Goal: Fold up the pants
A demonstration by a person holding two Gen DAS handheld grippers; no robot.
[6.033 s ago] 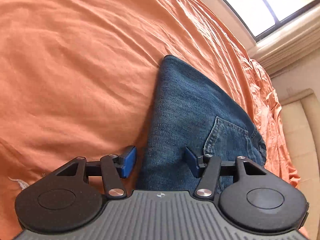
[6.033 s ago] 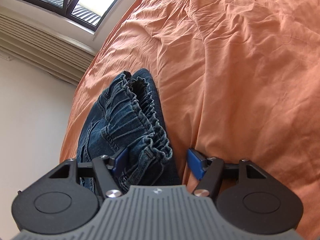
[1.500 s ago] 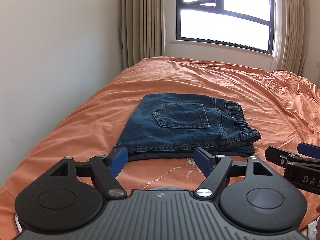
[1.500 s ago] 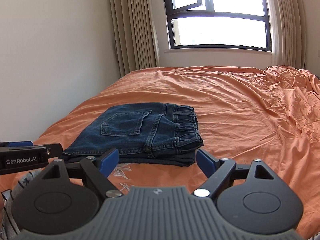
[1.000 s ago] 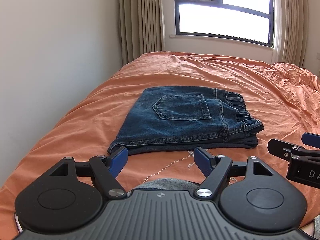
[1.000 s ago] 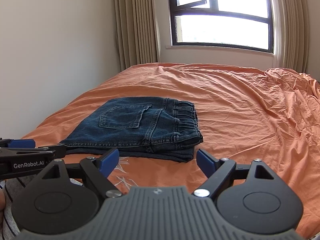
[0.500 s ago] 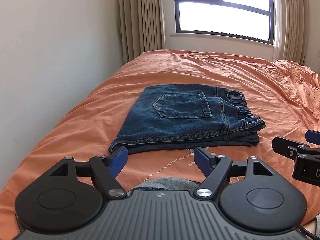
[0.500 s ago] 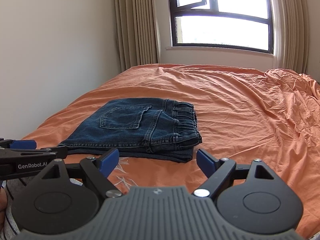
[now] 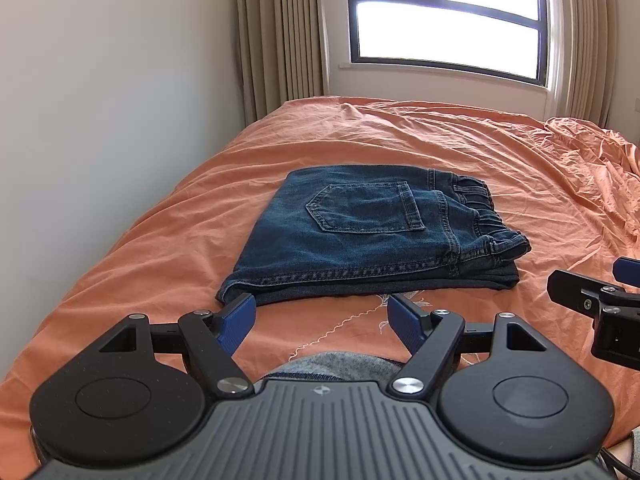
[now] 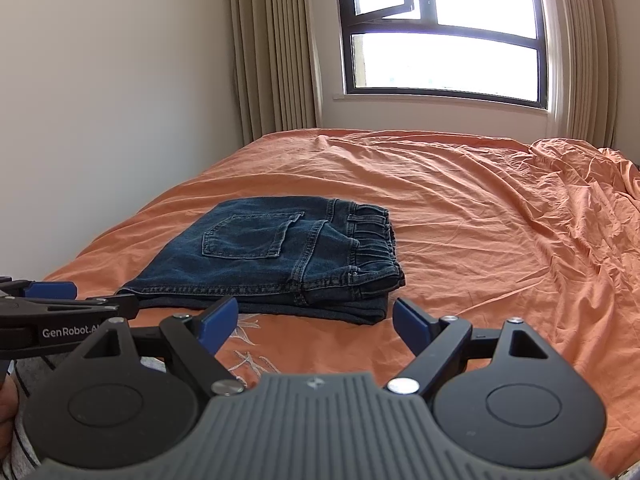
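1. Since six seconds ago, both grippers have pulled back from the jeans (image 9: 372, 236), which then filled each view close up. In the last half second almost nothing has shifted.
2. Jeans lie folded into a flat, dark blue packet on the orange sheet (image 9: 500, 152) of a bed, towards its left side near a pale wall (image 9: 100, 120).
3. A back pocket (image 9: 366, 210) faces up, and the gathered waistband (image 9: 486, 216) sits at the packet's right end.
4. Left gripper (image 9: 322, 320) hovers short of the packet's near edge, its blue pads (image 9: 238, 318) spread wide and holding nothing.
5. Right gripper (image 10: 316, 320) hovers likewise short of the near edge, by the waistband end, with its pads (image 10: 218, 318) also wide apart and empty.
6. Each gripper shows at the edge of the other's view: the right one (image 9: 592, 300) at the left camera's right edge, the left one (image 10: 60, 308) at the right camera's left edge.
7. Grey fabric (image 9: 332, 366) shows just below the left gripper's fingers.
8. Behind the bed stands a dark-framed window (image 10: 444, 32), bright with daylight, flanked by beige curtains (image 10: 272, 48).
9. To the right, the sheet is heavily wrinkled.
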